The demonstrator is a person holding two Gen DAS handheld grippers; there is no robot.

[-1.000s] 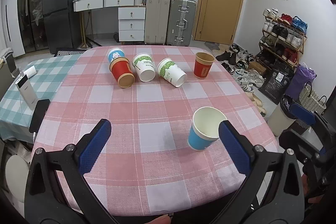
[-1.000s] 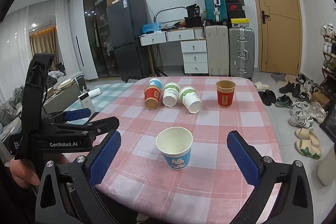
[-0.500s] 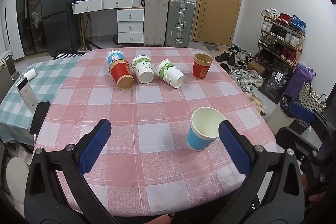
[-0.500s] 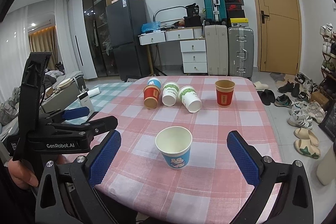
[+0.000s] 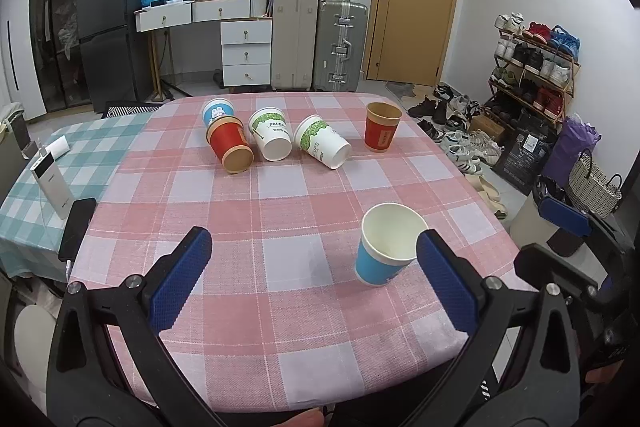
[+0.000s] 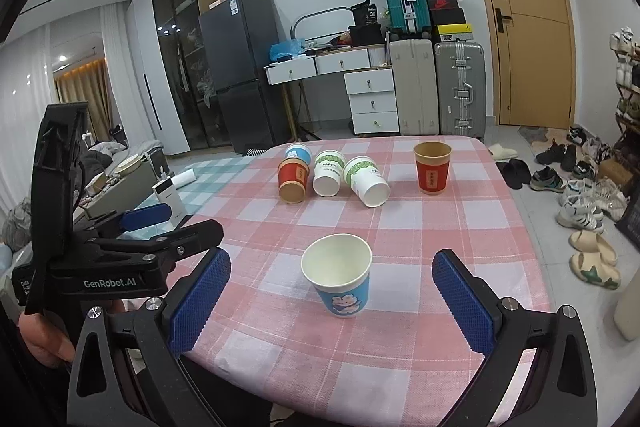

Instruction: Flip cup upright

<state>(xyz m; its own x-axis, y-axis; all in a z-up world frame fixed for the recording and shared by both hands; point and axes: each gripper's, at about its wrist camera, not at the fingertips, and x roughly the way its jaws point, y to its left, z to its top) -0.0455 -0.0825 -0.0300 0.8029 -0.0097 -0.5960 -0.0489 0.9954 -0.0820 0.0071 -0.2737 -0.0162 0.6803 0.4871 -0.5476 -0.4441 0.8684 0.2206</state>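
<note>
A blue paper cup (image 5: 384,247) (image 6: 339,277) stands upright near the front of the pink checked table (image 5: 280,211). A red cup (image 5: 382,127) (image 6: 432,169) stands upright at the far right. On their sides at the far end lie a red cup (image 5: 230,147) (image 6: 292,181), a white and green cup (image 5: 272,135) (image 6: 329,173), another white and green cup (image 5: 322,143) (image 6: 366,181) and a blue cup (image 5: 217,111) (image 6: 298,153) behind them. My left gripper (image 5: 314,279) is open and empty over the front of the table. My right gripper (image 6: 332,299) is open, with the blue cup between and beyond its pads.
A green checked table (image 5: 44,163) adjoins on the left with a power bank (image 5: 50,183) and a phone (image 5: 76,227). Suitcases (image 5: 320,43), drawers and a fridge stand behind. Shoes and a rack (image 5: 532,67) are on the right.
Both grippers have drawn back slightly from the table. The cups have not moved.
</note>
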